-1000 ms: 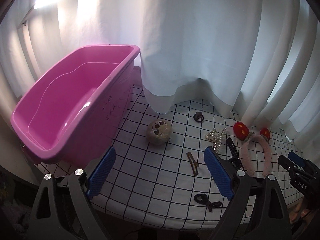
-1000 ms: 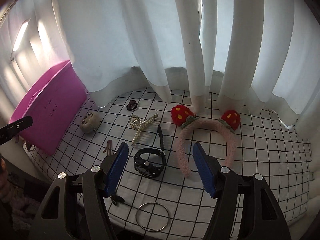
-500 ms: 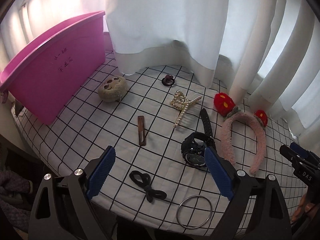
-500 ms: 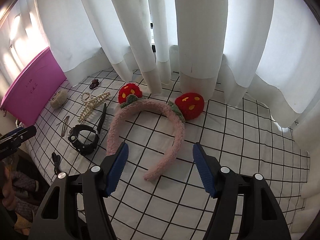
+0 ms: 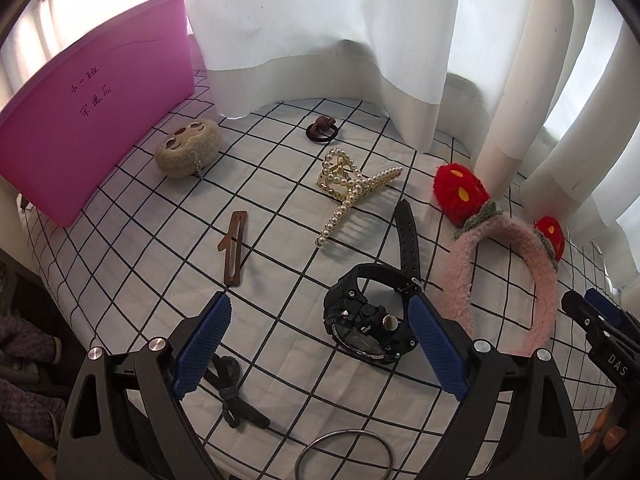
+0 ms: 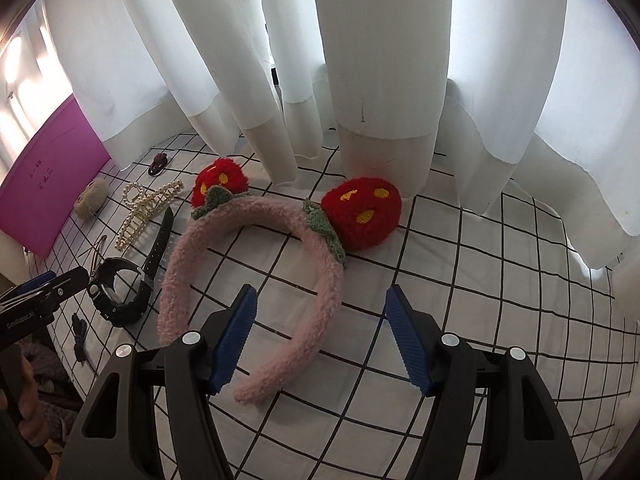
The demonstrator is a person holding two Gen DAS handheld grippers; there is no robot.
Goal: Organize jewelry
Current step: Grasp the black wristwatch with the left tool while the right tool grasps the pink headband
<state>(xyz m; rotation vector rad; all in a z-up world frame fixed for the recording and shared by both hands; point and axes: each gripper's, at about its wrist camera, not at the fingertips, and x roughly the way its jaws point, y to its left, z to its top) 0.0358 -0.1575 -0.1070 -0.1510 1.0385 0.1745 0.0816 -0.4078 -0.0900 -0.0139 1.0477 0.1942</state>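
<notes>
Both grippers gape wide, holding nothing; left gripper [image 5: 320, 348] hovers over the watch [image 5: 370, 316] at lower centre; right gripper [image 6: 322, 340] frames the headband [image 6: 256, 264]; bin [image 5: 92, 128] sits upper left; the fluffy band may slip from a shallow pinch.

Left gripper [image 5: 320, 344] and right gripper [image 6: 320, 340], jaws apart.

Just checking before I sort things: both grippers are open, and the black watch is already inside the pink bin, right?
Not quite. Both the left gripper and the right gripper are open, but the black watch is not inside the pink bin. It lies on the checked cloth, between the left gripper's fingers, as the left wrist view shows.
</notes>
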